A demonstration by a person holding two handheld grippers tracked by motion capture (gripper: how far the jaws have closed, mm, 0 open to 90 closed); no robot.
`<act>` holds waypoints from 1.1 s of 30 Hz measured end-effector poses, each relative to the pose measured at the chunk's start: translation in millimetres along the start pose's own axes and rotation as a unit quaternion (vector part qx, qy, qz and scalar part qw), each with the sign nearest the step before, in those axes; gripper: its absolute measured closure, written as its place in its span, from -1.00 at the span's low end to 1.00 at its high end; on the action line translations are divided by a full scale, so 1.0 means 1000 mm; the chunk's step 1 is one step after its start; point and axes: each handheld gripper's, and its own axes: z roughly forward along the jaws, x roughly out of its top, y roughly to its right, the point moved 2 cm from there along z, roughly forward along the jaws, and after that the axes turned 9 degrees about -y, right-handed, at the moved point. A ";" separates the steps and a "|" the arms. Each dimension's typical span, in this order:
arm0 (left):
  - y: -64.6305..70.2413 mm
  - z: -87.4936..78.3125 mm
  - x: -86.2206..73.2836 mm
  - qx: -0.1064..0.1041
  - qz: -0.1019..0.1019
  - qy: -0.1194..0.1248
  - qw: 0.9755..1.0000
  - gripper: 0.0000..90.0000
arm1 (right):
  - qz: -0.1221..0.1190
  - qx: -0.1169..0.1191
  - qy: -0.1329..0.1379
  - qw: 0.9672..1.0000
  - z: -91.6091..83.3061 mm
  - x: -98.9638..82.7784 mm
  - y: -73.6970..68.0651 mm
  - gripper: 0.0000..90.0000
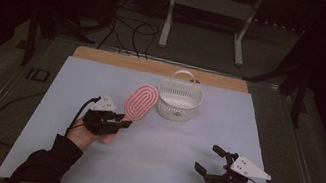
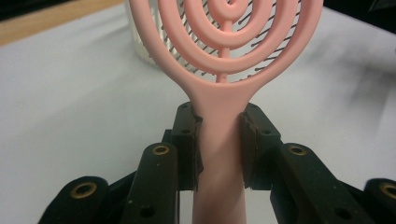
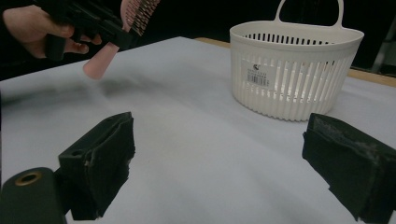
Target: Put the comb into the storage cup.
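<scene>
Table [image 1: 148,165] under pale sheet in dark room; left gripper [image 1: 120,123] clamps hairbrush [image 1: 141,102], right gripper [image 1: 207,161] gapes.

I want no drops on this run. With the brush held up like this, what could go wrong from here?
The left tool pinches only the narrow handle of the brush, so the heavy head may twist or slip. The basket looks light; a nudge from the brush could tip or push it.

Each hand-held gripper, left [image 1: 117,123] and right [image 1: 209,161], is built of black jaws with brass-ringed screw holes, topped by a grey three-cornered plate; a black cable is trailed. Dark sleeves [image 1: 44,164] are worn, lower frame.
</scene>
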 end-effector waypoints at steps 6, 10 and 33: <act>0.013 0.004 -0.005 0.001 0.013 0.016 1.000 0.59 | -0.001 -0.002 -0.001 1.000 0.000 0.000 0.000 -0.80; 0.021 0.003 -0.009 0.011 0.024 0.028 0.999 0.59 | 0.001 -0.003 -0.001 1.000 0.000 0.000 0.001 -0.80; 0.044 0.010 -0.033 0.039 0.056 0.062 0.996 0.59 | 0.015 -0.018 -0.012 1.000 0.003 -0.001 0.004 -0.80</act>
